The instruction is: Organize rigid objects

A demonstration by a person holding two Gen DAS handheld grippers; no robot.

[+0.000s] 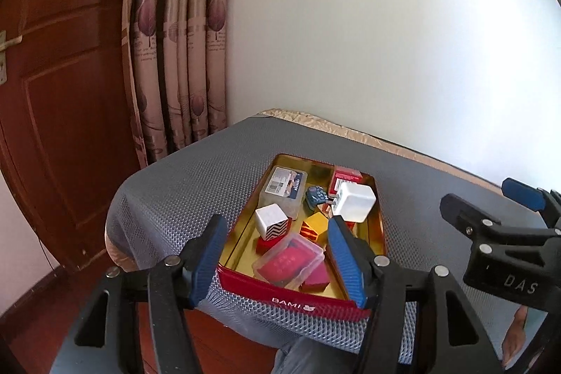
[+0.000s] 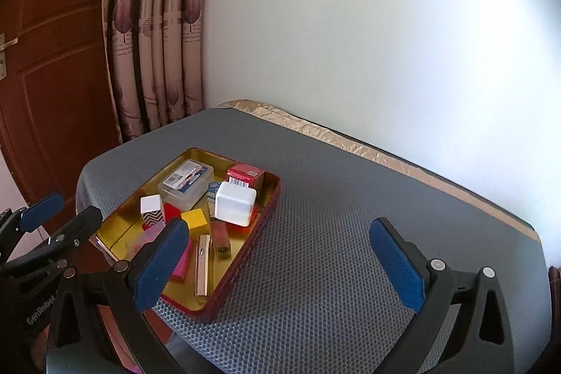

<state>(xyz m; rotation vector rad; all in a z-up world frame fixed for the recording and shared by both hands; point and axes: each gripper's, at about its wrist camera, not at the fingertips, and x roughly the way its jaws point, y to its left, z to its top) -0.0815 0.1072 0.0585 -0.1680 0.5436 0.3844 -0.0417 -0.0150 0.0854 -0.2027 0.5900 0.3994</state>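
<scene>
A shallow red metal tin with a gold interior [image 1: 378, 235] sits near the front left corner of a desk covered in a grey honeycomb-textured mat [image 2: 333, 233]. The tin is filled with small rigid objects. A clear plastic box with a barcode label [image 1: 283, 191] lies at the far left of the tin. A red carton with a barcode [image 2: 245, 177] stands at the far right. Just in front of the carton is a white cube-shaped plug adapter [image 1: 353, 201]. A small white box with a black-and-white zigzag base [image 1: 272, 222] stands upright near the middle, with a yellow block [image 2: 193, 219] beside it. A clear plastic case holding a red card deck [image 1: 289, 261] lies at the near end. A slim gold lighter-shaped object [image 2: 202, 264] lies along the tin's floor.

The left gripper [image 1: 277, 260], black with blue pads, hovers at the near end of the tin, its jaws spread wide to either side of the clear case and holding nothing. The right gripper [image 2: 280, 263] hovers over bare mat to the right of the tin, jaws also spread wide and empty.

Behind the desk are a white wall, patterned curtains [image 1: 175, 58] and a brown wooden door [image 1: 63, 76].
</scene>
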